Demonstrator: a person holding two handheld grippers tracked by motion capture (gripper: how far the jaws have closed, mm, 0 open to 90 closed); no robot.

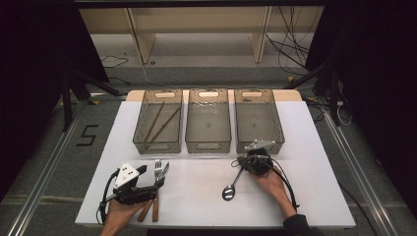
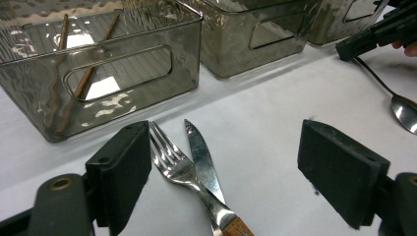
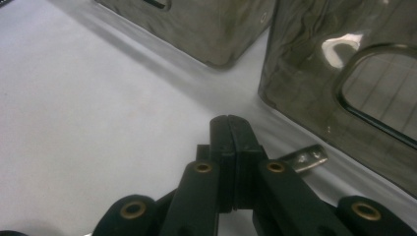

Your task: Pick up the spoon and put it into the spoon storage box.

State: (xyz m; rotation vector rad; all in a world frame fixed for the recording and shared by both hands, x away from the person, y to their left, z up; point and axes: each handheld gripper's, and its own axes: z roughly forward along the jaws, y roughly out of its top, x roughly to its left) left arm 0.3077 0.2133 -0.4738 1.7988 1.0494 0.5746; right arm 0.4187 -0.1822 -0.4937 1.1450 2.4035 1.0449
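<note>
Right gripper [image 3: 231,123] is clamping its jaws tight on the thin handle end of a shiny steel spoon [image 1: 231,187], whose tip is poking out beside the pads; bowl is lying on the white tabletop [image 1: 196,196] just before the right smoked-plastic bin [image 1: 259,120]. Spoon is looking light, stiff and slick, so an end grip is likely to let it swivel; nearer mid-handle seems safer. Left gripper [image 2: 236,172] is hanging wide open over a wood-handled fork [image 2: 172,162] and serrated knife [image 2: 201,157].
</note>
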